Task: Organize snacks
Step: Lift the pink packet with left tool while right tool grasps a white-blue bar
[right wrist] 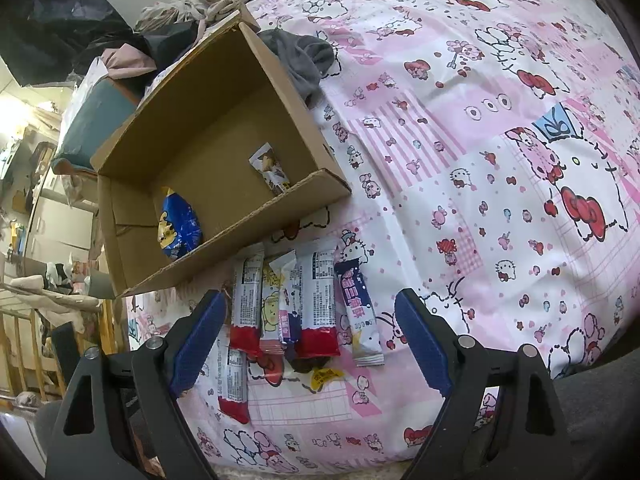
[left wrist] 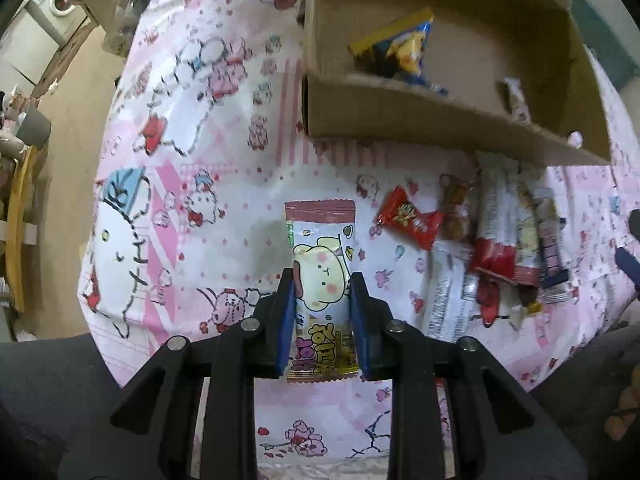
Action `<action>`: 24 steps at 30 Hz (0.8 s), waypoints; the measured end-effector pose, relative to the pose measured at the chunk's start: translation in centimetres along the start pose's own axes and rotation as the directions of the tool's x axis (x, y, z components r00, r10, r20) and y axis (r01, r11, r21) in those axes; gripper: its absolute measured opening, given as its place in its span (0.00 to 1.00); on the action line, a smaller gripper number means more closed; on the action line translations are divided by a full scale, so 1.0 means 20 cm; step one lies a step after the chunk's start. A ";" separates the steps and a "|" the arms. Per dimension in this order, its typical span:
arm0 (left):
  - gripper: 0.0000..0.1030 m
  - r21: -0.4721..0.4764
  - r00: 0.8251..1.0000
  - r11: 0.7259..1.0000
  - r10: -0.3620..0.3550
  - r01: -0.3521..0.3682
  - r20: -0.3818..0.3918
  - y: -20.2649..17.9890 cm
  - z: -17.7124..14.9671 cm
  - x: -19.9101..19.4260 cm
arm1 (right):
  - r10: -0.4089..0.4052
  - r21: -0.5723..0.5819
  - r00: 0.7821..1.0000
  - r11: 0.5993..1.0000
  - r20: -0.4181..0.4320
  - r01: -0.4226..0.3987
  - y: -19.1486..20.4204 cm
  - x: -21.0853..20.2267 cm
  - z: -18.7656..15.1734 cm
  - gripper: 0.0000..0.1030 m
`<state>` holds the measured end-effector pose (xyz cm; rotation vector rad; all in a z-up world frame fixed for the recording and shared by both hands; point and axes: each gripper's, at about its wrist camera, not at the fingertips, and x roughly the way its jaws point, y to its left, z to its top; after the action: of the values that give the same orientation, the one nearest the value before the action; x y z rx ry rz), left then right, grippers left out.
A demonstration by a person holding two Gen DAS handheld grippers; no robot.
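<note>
My left gripper [left wrist: 322,280] is shut on a long snack packet with a cartoon bear [left wrist: 320,264], its blue pads pressing both sides over the pink patterned sheet. Beyond it stands an open cardboard box [left wrist: 420,116] holding a blue and yellow snack bag [left wrist: 408,46] and a small white packet [left wrist: 516,98]. A red packet [left wrist: 408,222] and several wrapped bars [left wrist: 504,236] lie to the right. My right gripper [right wrist: 310,312] stands open over a row of bars [right wrist: 316,304], touching none. The same box [right wrist: 132,264] lies up and left of it, with the blue bag [right wrist: 178,226] inside.
A pink cartoon-print sheet [right wrist: 480,160] covers the bed. Grey cloth [right wrist: 304,60] and piled clothes lie behind the box. The floor and a washing machine [left wrist: 56,0] show past the bed's left edge. A wooden frame [right wrist: 24,328] stands low left.
</note>
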<state>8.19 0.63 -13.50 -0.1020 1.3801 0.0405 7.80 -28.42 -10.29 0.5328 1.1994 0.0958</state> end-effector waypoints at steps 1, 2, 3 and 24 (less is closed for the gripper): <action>0.21 0.002 1.000 1.000 -0.009 0.009 0.019 0.00 0.00 -0.04 | -0.001 0.000 1.000 1.000 0.000 0.001 0.00 0.00 0.00 0.86; 0.21 0.005 0.999 1.000 -0.015 0.015 0.031 0.01 0.00 -0.07 | -0.002 -0.001 1.000 1.000 0.000 0.002 0.00 0.00 0.00 0.86; 0.21 0.004 0.999 1.000 -0.027 0.027 0.043 0.02 0.00 -0.11 | -0.003 -0.001 1.000 1.000 0.000 0.003 0.00 0.00 0.00 0.86; 0.21 0.004 0.985 0.998 -0.059 0.059 0.159 0.01 -0.02 -0.27 | 0.129 -0.045 0.985 0.990 -0.116 -0.135 0.08 0.08 -0.03 0.62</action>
<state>6.68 1.00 -8.30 -0.1374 1.2168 -0.0009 8.09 -26.18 -11.05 0.5663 1.2668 0.2736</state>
